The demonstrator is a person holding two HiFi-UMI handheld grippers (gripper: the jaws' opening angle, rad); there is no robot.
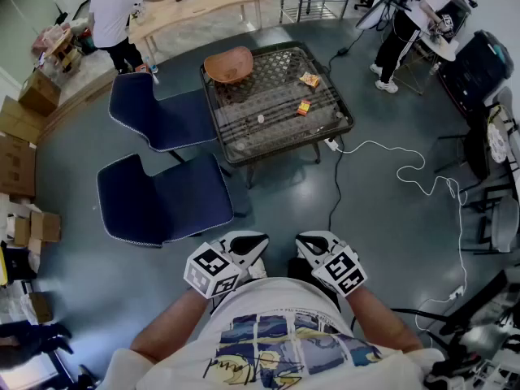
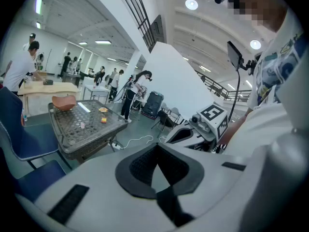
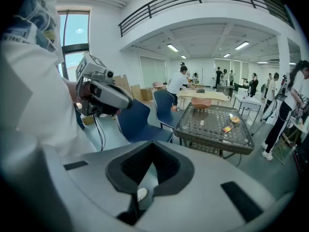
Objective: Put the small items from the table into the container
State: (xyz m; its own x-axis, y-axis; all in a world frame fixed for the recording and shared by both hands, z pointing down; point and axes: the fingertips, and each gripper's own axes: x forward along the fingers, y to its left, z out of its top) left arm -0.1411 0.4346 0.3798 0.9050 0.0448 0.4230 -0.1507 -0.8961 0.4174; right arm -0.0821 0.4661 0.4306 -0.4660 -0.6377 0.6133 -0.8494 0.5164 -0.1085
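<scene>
Checking grippers: state?
Reply: Left gripper [image 2: 157, 153] and right gripper [image 3: 151, 156] both closed, empty. Bowl [image 1: 228, 64] upright, far-left corner of table [image 1: 268, 88]. Yellow packet [image 1: 309, 79], red packet [image 1: 304, 107] near right edge; axes unreadable.

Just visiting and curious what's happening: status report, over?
Left gripper and right gripper shut, empty, at the waist. Small items on table, bowl at its corner. Blue chairs and cable near the path.

You've got two blue chairs [image 1: 166, 197] at 11 o'clock, white cable [image 1: 367, 144] at 1, cardboard boxes [image 1: 16, 149] at 10.
</scene>
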